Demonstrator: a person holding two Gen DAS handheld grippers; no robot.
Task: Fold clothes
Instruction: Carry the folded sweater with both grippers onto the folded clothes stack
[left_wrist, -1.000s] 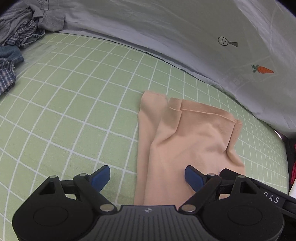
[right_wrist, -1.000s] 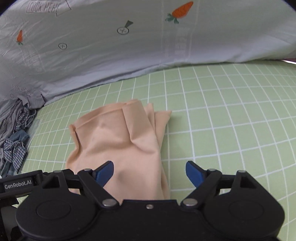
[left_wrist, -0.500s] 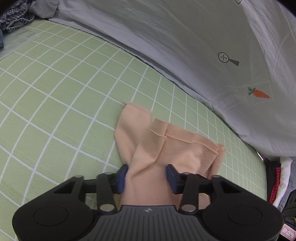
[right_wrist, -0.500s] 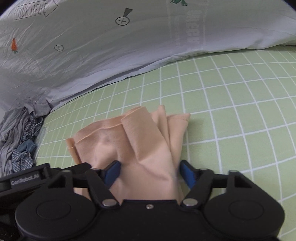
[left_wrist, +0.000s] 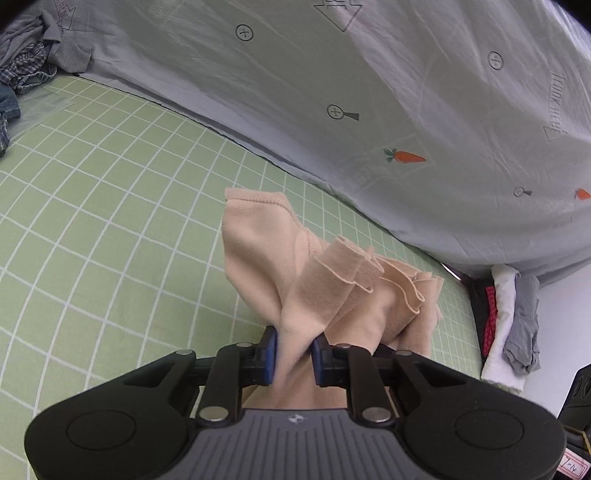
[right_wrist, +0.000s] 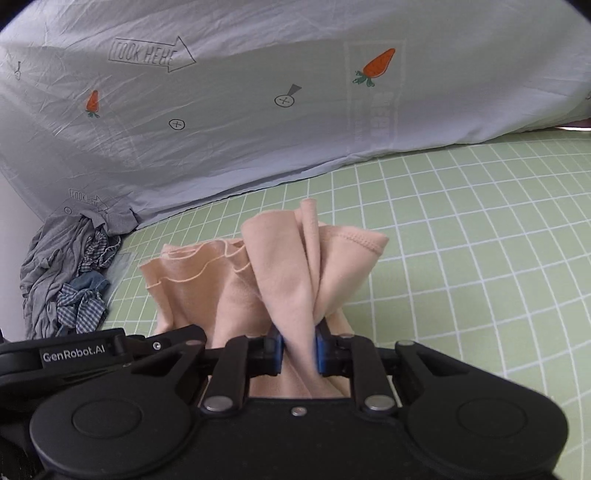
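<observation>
Pinching one peach garment (left_wrist: 258, 258), left gripper (left_wrist: 293, 352), right gripper (right_wrist: 299, 349), one green mat (left_wrist: 110, 221)

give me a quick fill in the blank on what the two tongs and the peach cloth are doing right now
1. Both the left tongs and the right tongs are shut on the ____-coloured garment.
2. The garment hangs over a green sheet printed with a white ____ pattern.
3. The grey sheet behind carries orange ____ prints.
4. The pile of unfolded clothes lies to the ____ in the right wrist view.

Missing words: peach; grid; carrot; left
</observation>
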